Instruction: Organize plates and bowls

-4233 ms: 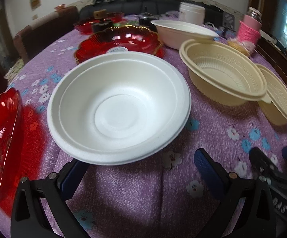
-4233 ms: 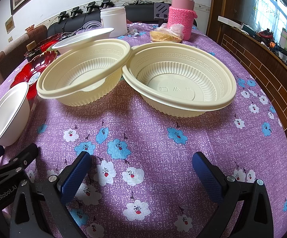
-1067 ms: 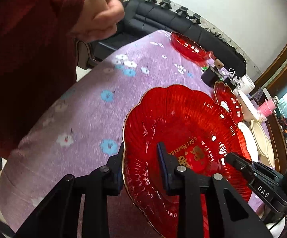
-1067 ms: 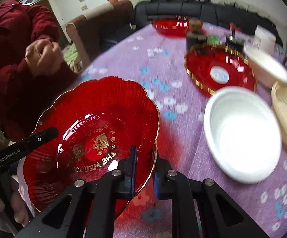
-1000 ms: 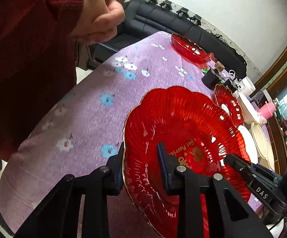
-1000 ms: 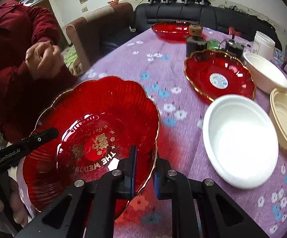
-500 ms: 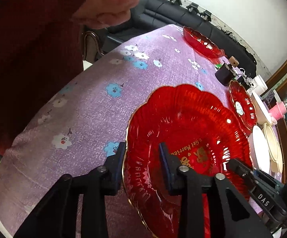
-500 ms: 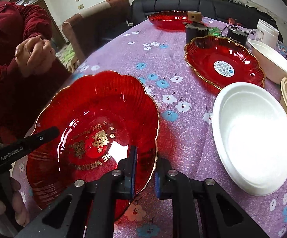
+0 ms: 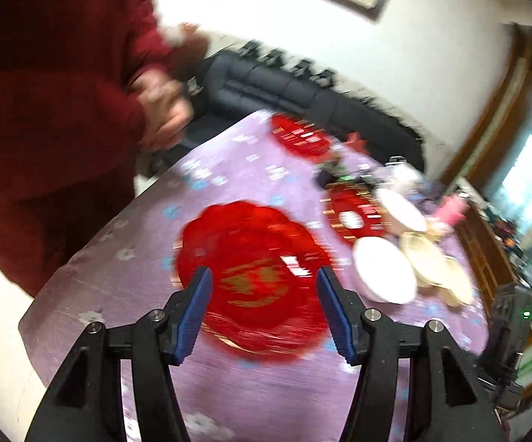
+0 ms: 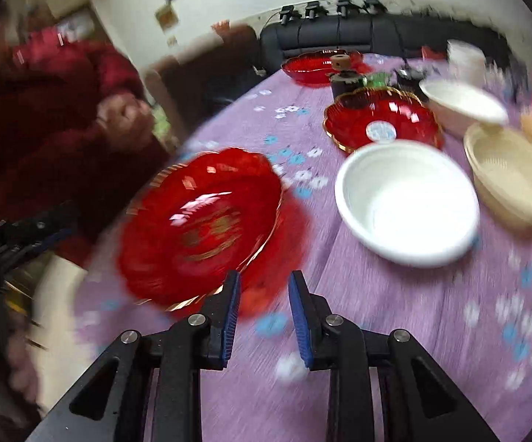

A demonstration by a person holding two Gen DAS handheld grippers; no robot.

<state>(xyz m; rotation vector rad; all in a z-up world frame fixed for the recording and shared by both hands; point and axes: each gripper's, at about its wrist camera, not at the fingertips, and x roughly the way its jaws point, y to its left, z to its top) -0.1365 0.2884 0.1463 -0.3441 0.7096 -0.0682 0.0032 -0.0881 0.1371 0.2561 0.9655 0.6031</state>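
The large red plate (image 9: pixel 254 276) (image 10: pixel 199 228) lies flat on the purple flowered tablecloth near its left edge. My left gripper (image 9: pixel 264 294) hovers above and behind it with its jaws opening; the pads do not touch the plate. My right gripper (image 10: pixel 264 313) has drawn back from the plate's rim, its jaws opening too, with only cloth showing between them. Beyond sit a white foam bowl (image 10: pixel 407 202) (image 9: pixel 383 270), a second red plate (image 10: pixel 383 121), cream bowls (image 10: pixel 508 176) and a further white bowl (image 10: pixel 464 107). Both views are motion-blurred.
A person in a dark red sleeve (image 9: pixel 56 140) stands at the table's left side, hands clasped (image 10: pixel 126 114). A third red plate (image 10: pixel 313 64), a white jar (image 10: pixel 464 59) and small dark items sit at the far end. A black sofa (image 10: pixel 339 33) lies behind.
Both grippers let go of the large red plate's rim, spread their jaws and pulled back and up. The plate now rests on the cloth, smaller in both views.
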